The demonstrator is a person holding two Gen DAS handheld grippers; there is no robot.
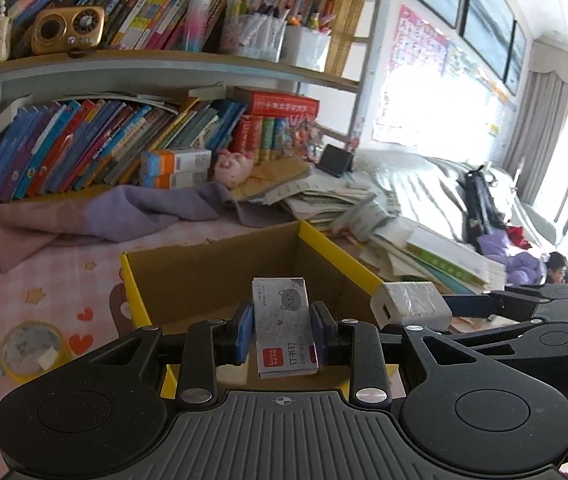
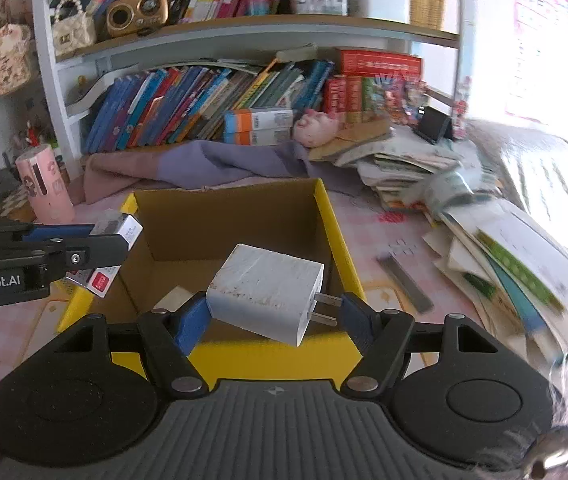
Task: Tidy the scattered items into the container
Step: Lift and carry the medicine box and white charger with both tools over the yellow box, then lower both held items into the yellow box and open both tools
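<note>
The left gripper (image 1: pixel 282 332) was clamped on a small grey-and-white staple box with a cartoon cat and a red label (image 1: pixel 284 326), its blue pads pressing both long sides so the box stood on end between them. It hung above the near left corner of the open yellow-edged brown cardboard box (image 1: pixel 224 272) on the pink patterned tabletop (image 1: pixel 44 280), pointing slantwise downward toward the bookshelf.

Just beside it, the right gripper (image 2: pixel 272 314) held a white square wall charger with two metal prongs (image 2: pixel 264 298), one blue pad against the charger's flat end and the other at the prong end, the block tilted. It sat over the carton's near wall, above the open inside, also angled downward. A pale flat item lay on the carton's floor; I could not tell what it was.

A roll of yellow-rimmed clear tape (image 1: pixel 32 346) lay on the tabletop left of the carton, and a grey metal ruler (image 2: pixel 405 282) lay to its right.
</note>
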